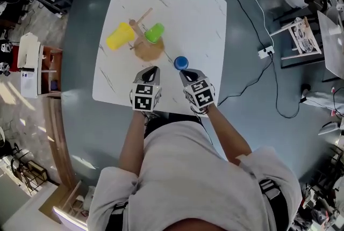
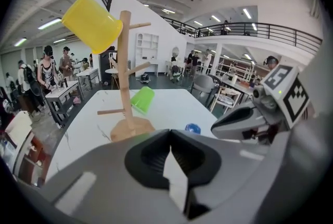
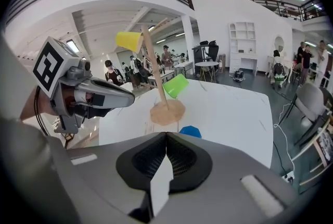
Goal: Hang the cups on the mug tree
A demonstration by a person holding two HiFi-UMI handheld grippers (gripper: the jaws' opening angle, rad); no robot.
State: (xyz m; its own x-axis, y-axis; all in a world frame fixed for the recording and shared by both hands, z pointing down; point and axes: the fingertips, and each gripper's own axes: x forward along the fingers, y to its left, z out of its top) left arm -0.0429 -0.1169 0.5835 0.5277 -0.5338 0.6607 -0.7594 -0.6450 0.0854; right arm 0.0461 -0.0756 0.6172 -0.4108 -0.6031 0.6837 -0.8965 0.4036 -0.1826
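Note:
A wooden mug tree [image 1: 143,36] stands on the white marble table [image 1: 199,15]. A yellow cup [image 1: 120,36] hangs on its left peg and a green cup [image 1: 155,33] on a right peg. A blue cup [image 1: 181,63] stands on the table, just ahead of my right gripper [image 1: 184,72]. My left gripper [image 1: 152,70] is near the table's front edge, below the tree base. Both grippers are shut and hold nothing. From the left gripper view the tree [image 2: 125,77], yellow cup [image 2: 91,22], green cup [image 2: 142,99] and blue cup [image 2: 192,128] lie ahead; the right gripper view shows the blue cup [image 3: 190,131] close in front.
The table stands on a grey floor with cables [image 1: 269,63] and a power strip [image 1: 265,52] to the right. Desks and shelving [image 1: 40,69] stand at the left. People work at tables far off in the hall.

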